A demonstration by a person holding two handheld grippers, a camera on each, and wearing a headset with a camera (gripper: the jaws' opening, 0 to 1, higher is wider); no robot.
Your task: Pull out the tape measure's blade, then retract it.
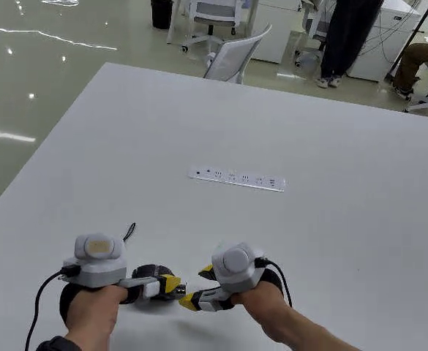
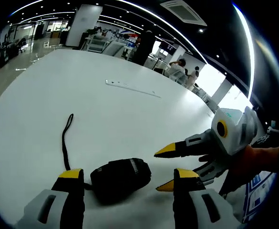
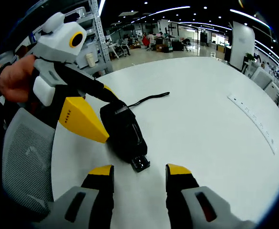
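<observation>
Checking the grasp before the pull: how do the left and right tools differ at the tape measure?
The left tool straddles the tape measure; the right tool sits just short of its blade tip. The left tool's jaws look wider apart than the right tool's. Both are open, gripping nothing.

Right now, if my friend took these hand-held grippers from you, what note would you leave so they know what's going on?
Left hand-held gripper: open, one jaw on each side of the black tape measure, not clamped on it.
Right hand-held gripper: open, jaw tips just short of the end hook of the blade.
The tape measure lies on the white table, with its strap trailing away.
Done: both grippers are lined up.
Left: the blade is still in the case. Probably close the left on the case, pinch the hook with the right, pull the blade out, then retract it.
</observation>
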